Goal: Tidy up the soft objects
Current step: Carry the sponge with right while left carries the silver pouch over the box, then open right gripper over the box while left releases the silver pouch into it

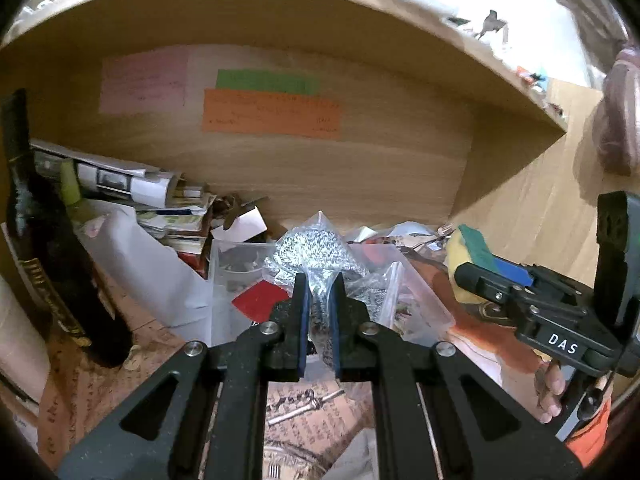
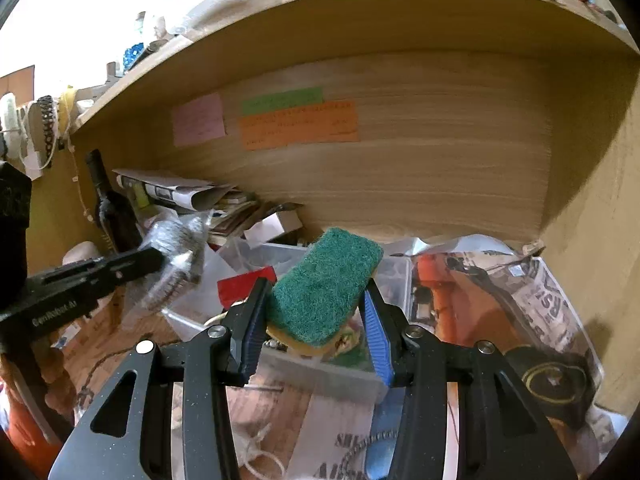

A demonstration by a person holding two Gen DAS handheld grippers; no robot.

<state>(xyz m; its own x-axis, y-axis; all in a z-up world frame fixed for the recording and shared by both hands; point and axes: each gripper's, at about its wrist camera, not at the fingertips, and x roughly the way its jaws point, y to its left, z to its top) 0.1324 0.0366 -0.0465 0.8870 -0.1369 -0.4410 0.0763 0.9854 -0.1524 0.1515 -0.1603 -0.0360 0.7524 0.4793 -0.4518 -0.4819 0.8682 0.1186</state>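
Between the fingers, near to far:
Left gripper (image 1: 319,312): pinched on a clear bag (image 1: 320,256) of silver-grey scourer; the bag's lower part sits between the blue pads, its bulk bulging above and beyond the tips.
Right gripper (image 2: 316,308): clamped on a sponge (image 2: 324,284), green scouring face up, yellow foam beneath; the sponge fills the gap and juts past the fingertips, tilted.
Sponge, left view (image 1: 472,256): held at the right, near the bag but apart from it.
Bag, right view (image 2: 176,264): held at the left, blurred, apart from the sponge.
Tub (image 1: 424,304): clear plastic, below and behind both held items, with a red card (image 1: 260,300) inside.
Bottle (image 1: 44,248): dark, upright, far left.
Papers (image 1: 132,184): stacked and rolled, beside the bottle against the back panel.
Newspaper (image 2: 536,300): spread on the right of the surface.
Notes: pink (image 2: 198,120), green (image 2: 282,100) and orange (image 2: 298,124) sheets stuck to the wooden back panel (image 2: 440,160).
Shelf (image 1: 280,12): overhead, carrying small clutter too blurred to name.
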